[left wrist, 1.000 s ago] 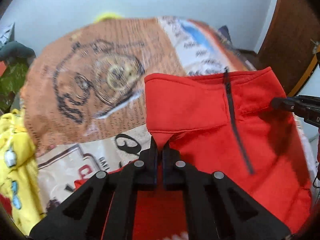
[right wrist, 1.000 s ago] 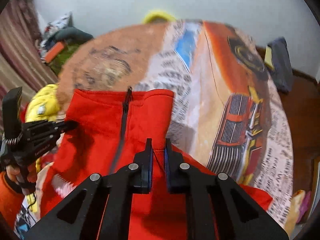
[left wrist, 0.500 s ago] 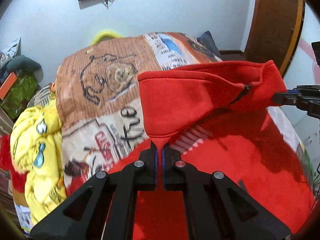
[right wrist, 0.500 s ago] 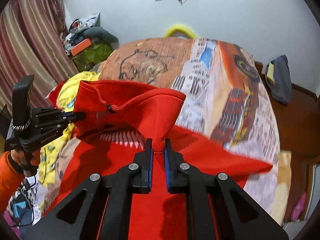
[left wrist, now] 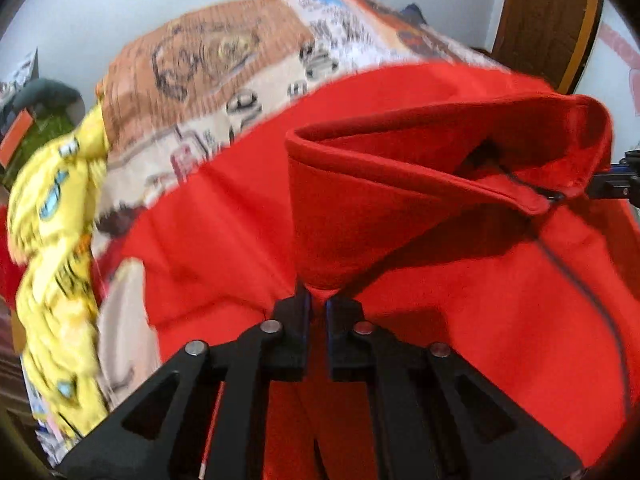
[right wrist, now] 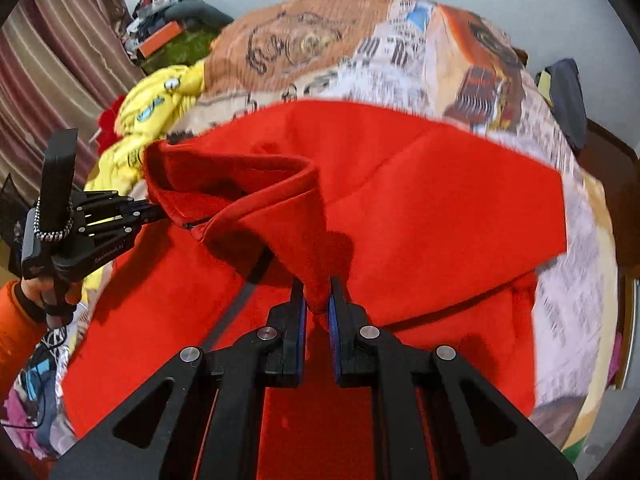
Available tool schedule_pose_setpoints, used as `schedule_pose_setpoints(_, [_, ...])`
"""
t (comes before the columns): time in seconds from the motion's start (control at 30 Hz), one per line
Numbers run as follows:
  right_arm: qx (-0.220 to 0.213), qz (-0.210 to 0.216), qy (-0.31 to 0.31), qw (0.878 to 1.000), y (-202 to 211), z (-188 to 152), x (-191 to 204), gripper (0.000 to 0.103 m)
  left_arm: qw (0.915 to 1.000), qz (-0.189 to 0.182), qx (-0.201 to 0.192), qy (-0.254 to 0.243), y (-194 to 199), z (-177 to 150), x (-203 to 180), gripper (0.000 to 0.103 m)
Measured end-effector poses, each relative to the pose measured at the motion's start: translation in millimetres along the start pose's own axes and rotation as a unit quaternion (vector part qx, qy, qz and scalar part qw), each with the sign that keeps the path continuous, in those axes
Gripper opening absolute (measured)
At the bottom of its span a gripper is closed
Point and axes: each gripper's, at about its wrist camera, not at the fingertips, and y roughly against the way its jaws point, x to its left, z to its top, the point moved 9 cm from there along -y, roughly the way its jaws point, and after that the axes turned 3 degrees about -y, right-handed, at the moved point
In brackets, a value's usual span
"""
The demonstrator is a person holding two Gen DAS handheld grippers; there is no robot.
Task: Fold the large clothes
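Red fleece is pinched in both of your grippers. Your left gripper (left wrist: 316, 306) is clamped on one end of the collar of the red jacket (left wrist: 460, 280), and your right gripper (right wrist: 317, 300) is clamped on the other end, so the collar hangs as an open band between them. In the right wrist view your left hand (right wrist: 48, 288), in an orange sleeve (right wrist: 16, 332), grips the left gripper's handle at the left edge.

Since a second ago you have carried the collar back toward yourself. Then the jacket lay flat, with the collar far up the bed and the zip running straight down. Now the collar stands lifted and folded over the body of the jacket, and far more red cloth spreads beneath and beyond it.

The jacket lies on the bed, over a printed bedspread (right wrist: 400, 52) showing cars and newsprint. Its dark zip (left wrist: 580, 280) runs down the front below the collar. A crumpled yellow garment (left wrist: 52, 240) lies just beside the jacket, at the bed's left edge.
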Motion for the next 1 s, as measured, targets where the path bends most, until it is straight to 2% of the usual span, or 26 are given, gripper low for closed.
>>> schedule_pose_setpoints(0.07, [-0.005,-0.01,-0.003,1.0,0.6,-7.6,0.1,0.012,0.9999,-0.005,0.008,0.003,0.6,-9.6,-2.6,0.005])
schedule_pose_setpoints(0.13, [-0.013,-0.005,-0.007,1.0,5.9,-12.4,3.6,0.014,1.0,-0.008,0.0,0.004,11.0,-13.5,-4.1,0.009])
schedule_pose_setpoints(0.27, [-0.027,-0.023,-0.003,0.999,19.3,-15.7,4.6,0.017,0.9995,-0.029,-0.004,0.009,33.3,-21.5,-5.4,0.01])
schedule_pose_setpoints(0.5, [-0.043,-0.02,-0.006,0.999,47.2,-12.1,0.6,0.016,0.9988,-0.018,-0.038,0.026,75.0,-20.3,15.7,0.01])
schedule_pose_setpoints(0.63, [-0.067,-0.029,-0.003,0.997,63.3,4.6,0.4,0.017,0.9975,0.005,-0.064,0.03,91.5,-2.0,33.8,0.011])
schedule_pose_setpoints(0.8, [-0.094,-0.024,-0.003,0.995,69.2,38.3,6.4,0.017,0.9953,0.011,-0.088,0.037,94.1,39.0,44.4,0.02])
schedule_pose_setpoints(0.9, [-0.099,-0.016,-0.003,0.995,63.1,54.1,12.4,0.018,0.9952,0.006,-0.092,0.034,83.0,61.6,38.6,0.024])
schedule_pose_setpoints(1.0, [-0.09,-0.004,-0.007,0.996,45.1,65.5,17.7,0.023,0.9959,-0.012,-0.084,0.03,65.3,74.5,26.6,0.025])
